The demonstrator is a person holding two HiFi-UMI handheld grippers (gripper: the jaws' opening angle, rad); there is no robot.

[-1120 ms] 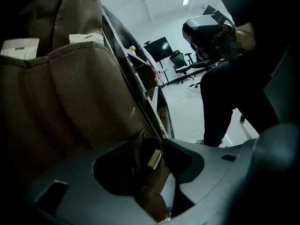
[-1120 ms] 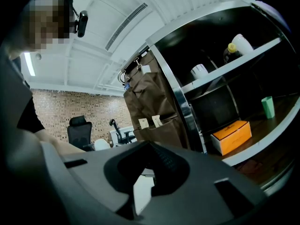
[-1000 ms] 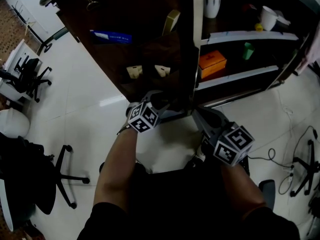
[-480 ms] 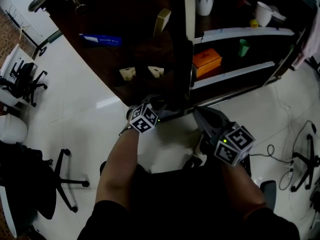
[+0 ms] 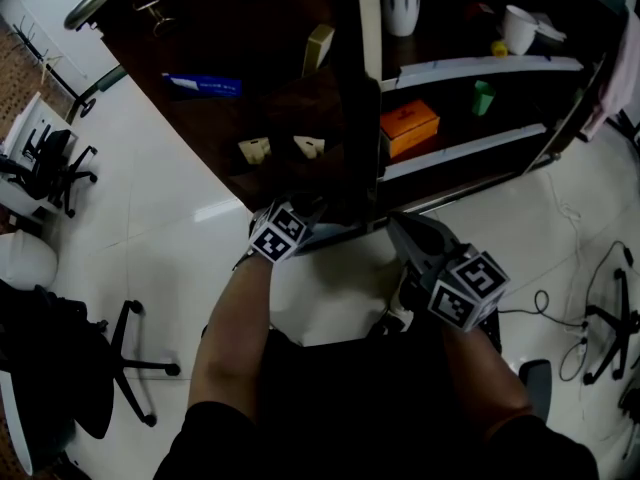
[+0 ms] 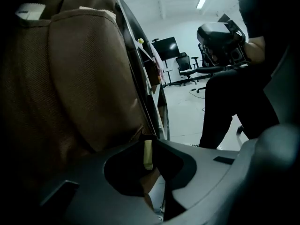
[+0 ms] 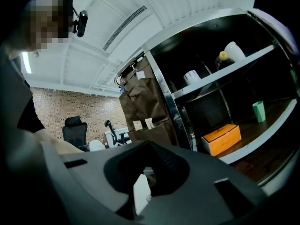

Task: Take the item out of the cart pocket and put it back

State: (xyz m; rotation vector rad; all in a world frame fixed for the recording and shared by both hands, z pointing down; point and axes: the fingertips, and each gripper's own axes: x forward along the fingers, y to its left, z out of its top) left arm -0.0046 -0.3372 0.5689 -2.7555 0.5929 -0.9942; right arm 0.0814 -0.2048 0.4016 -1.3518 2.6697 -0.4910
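Note:
The cart's brown fabric pocket panel [image 5: 280, 98] hangs on the cart's side, and its lowest pocket [image 6: 79, 78] fills the left of the left gripper view. My left gripper [image 5: 318, 210] is at the panel's bottom edge. Its jaws [image 6: 149, 146] are closing, and a thin cream card [image 6: 148, 156] stands edge-on between them, filling the gap at the tips. My right gripper [image 5: 398, 226] hovers to the right over the floor, away from the panel. Its jaws [image 7: 150, 146] meet with nothing between them.
Higher pockets hold a blue item [image 5: 200, 85], a yellowish box [image 5: 318, 48] and two tan cards [image 5: 254, 150]. The cart shelves carry an orange box [image 5: 409, 128], a green cup [image 5: 484, 98] and white mugs [image 5: 400, 8]. Office chairs [image 5: 130, 338] stand left; cables [image 5: 545, 313] lie right.
The left gripper's marker cube has turned and shifted slightly left against the bottom of the panel. The right gripper has stayed put.

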